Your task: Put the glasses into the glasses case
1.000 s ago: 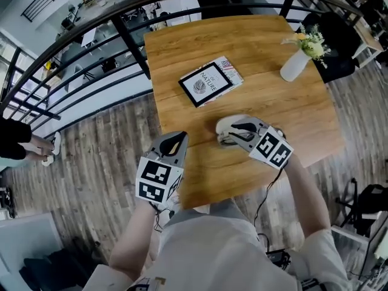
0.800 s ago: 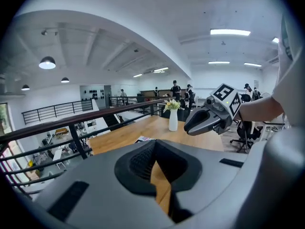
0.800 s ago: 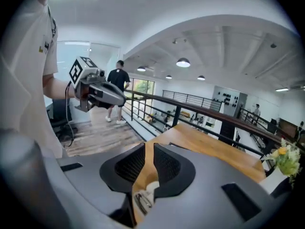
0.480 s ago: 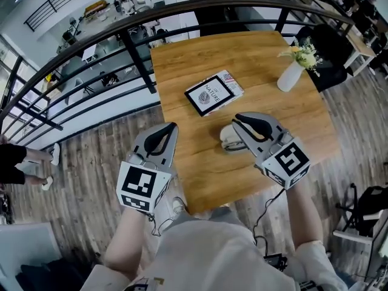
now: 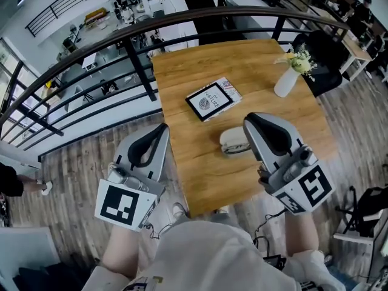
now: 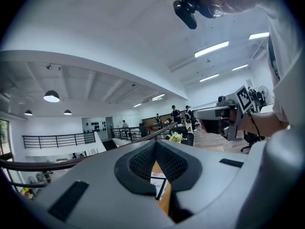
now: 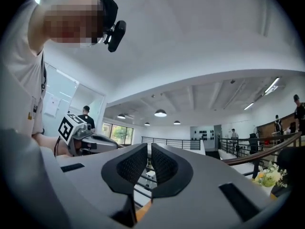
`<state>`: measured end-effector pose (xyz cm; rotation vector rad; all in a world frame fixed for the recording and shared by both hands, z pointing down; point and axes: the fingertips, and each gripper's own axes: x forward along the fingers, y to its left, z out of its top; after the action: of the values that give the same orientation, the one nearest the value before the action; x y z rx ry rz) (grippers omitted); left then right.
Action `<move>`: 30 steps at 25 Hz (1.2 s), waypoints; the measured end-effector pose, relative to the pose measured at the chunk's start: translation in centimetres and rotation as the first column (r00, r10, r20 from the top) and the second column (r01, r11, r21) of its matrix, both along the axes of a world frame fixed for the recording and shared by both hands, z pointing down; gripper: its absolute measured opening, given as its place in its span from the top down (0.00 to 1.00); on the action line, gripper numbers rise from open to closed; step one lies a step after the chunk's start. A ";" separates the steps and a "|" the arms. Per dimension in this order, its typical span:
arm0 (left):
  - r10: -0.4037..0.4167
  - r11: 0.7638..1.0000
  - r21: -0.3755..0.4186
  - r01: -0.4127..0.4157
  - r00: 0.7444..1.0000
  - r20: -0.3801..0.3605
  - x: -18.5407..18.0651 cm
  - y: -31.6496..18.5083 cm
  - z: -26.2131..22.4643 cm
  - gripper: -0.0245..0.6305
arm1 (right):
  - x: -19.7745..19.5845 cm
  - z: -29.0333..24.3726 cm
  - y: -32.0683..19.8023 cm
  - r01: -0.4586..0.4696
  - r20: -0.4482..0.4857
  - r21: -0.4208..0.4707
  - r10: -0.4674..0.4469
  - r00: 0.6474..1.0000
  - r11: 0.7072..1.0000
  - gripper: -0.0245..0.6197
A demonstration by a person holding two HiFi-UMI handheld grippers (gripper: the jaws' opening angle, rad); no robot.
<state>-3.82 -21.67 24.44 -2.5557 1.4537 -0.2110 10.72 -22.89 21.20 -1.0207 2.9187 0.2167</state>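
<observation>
1. At the far left edge of the head view a bystander is cut off by the frame, and only a dark-clothed part is seen.
2. A dark railing is seen behind the surface. The floor below it is crowded with furniture too small to be made out.
3. The left gripper is held up by the left edge of the wooden surface.
   - In the left gripper view its jaws are pressed together at the tips, and nothing is pinched between them.
   - Through the slot under the tips a strip of wood and a corner of the book are seen.
   - A black-and-white square pattern is carried on its marker cube; no letters are carried there.
4. The book is laid flat near the middle of the surface. The word "NATURE" can be read on its cover, and the smaller print and the striped band at its far end cannot be read.
5. The glasses case is laid on the surface just in front of the book, with its lid down.
   - Its right end is covered by the right gripper.
   - The glasses are seen in no view, so it cannot be told whether they are inside.
6. The right gripper is held above the near right part of the surface. Its jaws are closing, and only a narrow gap is left between the pads, with nothing in it.
7. A white vase of pale flowers is stood by the far right edge. A dark chair is partly hidden behind it.
</observation>
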 end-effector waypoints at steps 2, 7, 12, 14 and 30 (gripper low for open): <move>-0.003 1.000 0.019 0.002 1.000 0.013 -0.1 0.7 -0.8 0.94 | 0.2 -1.0 0.9 -0.006 0.022 0.012 0.006 1.000 1.000 0.89; -0.047 0.997 0.062 0.048 0.999 -0.018 -1.3 1.5 -2.1 0.94 | 0.0 -1.8 2.8 0.001 0.037 0.031 -0.002 0.999 1.000 0.90; -0.066 0.996 0.060 0.066 0.998 -0.010 -1.9 2.2 -1.2 0.94 | -0.3 -1.0 3.9 0.001 0.030 0.029 -0.002 1.000 1.000 0.91; -0.072 0.996 0.042 0.073 0.997 -0.019 -2.3 2.2 -0.5 0.94 | -0.5 -0.3 3.7 -0.008 0.000 0.029 0.008 1.000 1.000 0.92; -0.069 0.993 -0.093 0.067 0.997 -0.029 -2.8 2.0 4.6 0.94 | -2.0 4.3 3.2 -0.016 -0.142 -0.040 0.010 0.990 0.999 0.92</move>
<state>-6.61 -19.64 29.08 -2.5947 1.5795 -0.2542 8.75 -19.66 25.54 -1.0734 3.0559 0.2405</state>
